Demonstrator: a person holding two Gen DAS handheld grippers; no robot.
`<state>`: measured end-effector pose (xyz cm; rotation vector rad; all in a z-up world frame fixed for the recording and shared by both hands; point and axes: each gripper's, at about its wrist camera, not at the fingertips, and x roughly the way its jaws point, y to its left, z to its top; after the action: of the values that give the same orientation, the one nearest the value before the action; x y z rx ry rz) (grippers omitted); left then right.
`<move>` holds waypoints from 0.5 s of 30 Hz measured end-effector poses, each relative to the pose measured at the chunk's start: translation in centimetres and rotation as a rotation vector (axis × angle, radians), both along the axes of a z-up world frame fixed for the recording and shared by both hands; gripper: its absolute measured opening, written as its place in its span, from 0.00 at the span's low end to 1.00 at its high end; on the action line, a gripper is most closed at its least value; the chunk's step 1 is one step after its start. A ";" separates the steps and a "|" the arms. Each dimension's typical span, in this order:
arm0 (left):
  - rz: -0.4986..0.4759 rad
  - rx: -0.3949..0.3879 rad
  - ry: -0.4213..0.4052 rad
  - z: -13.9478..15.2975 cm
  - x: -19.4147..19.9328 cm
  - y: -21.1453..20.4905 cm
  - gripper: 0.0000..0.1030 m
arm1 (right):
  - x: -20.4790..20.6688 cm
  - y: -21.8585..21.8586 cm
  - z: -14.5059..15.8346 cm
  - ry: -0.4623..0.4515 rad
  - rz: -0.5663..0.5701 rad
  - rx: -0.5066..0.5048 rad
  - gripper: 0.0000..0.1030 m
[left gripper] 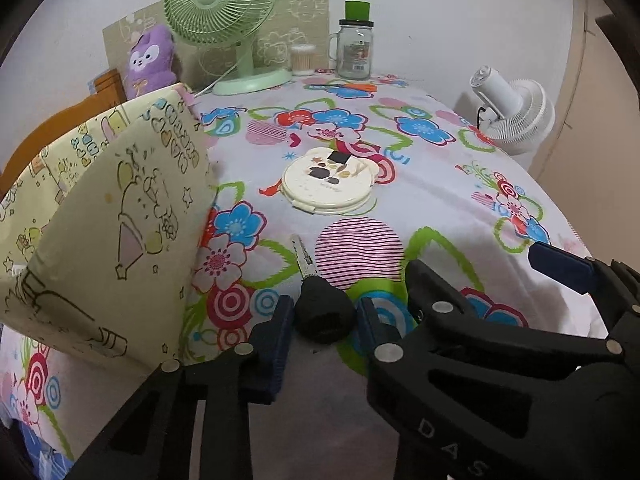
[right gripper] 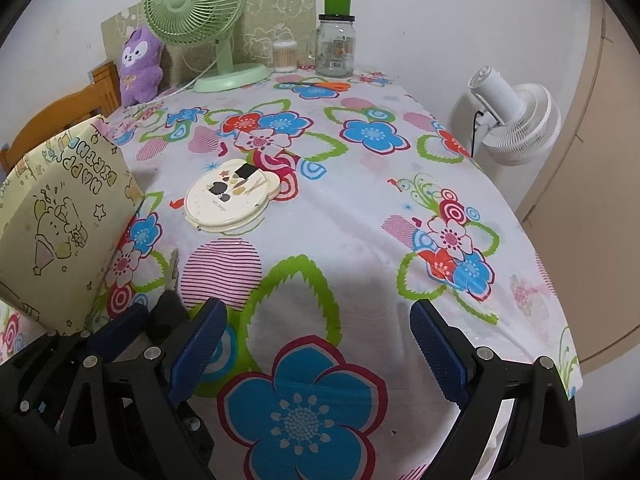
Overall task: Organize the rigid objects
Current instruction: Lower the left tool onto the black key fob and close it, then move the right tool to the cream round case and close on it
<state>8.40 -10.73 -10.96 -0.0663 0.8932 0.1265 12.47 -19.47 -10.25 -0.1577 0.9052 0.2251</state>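
A key with a black head [left gripper: 324, 312] and silver blade lies on the flowered tablecloth [left gripper: 440, 184]. My left gripper [left gripper: 325, 330] is open, its blue pads on either side of the key's head, not squeezing it. A round cream compact [left gripper: 330, 182] lies further back at the table's middle; it also shows in the right wrist view [right gripper: 230, 196]. My right gripper [right gripper: 316, 344] is open and empty above the cloth near the front edge. In the right wrist view the left gripper [right gripper: 160, 332] sits at lower left with the key [right gripper: 173, 270] between its fingers.
A yellow paper gift bag [left gripper: 108, 232] stands at the left, close to the key. At the back stand a green desk fan [left gripper: 224, 20], a purple plush toy [left gripper: 152, 60], a cotton swab box [left gripper: 302, 60] and a glass jar with a green lid [left gripper: 355, 48]. A white fan [left gripper: 516, 116] stands beyond the right edge.
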 end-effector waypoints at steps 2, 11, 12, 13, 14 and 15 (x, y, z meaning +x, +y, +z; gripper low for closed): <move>0.000 0.000 0.004 0.0 0.2 -0.1 0.31 | 0.1 -0.2 0.1 -0.002 -0.002 -0.002 0.92; 0.017 0.016 0.014 0.2 2.0 -0.1 0.31 | 1.4 -0.7 0.5 -0.002 0.007 0.018 0.92; 0.018 0.019 0.013 0.2 2.1 -0.1 0.31 | 1.5 -0.7 0.5 -0.001 0.009 0.021 0.92; 0.024 0.023 0.011 0.3 2.3 0.0 0.31 | 1.8 -0.7 0.5 0.001 0.014 0.029 0.92; 0.031 0.025 0.009 0.4 2.6 0.2 0.31 | 2.0 -0.7 0.6 0.003 0.017 0.034 0.92; 0.036 0.026 0.009 0.4 2.7 0.4 0.31 | 2.2 -0.6 0.6 0.005 0.021 0.042 0.92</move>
<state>11.12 -10.35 -10.58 -0.0580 0.8992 0.1717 14.65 -20.07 -9.65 -0.1281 0.9038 0.2641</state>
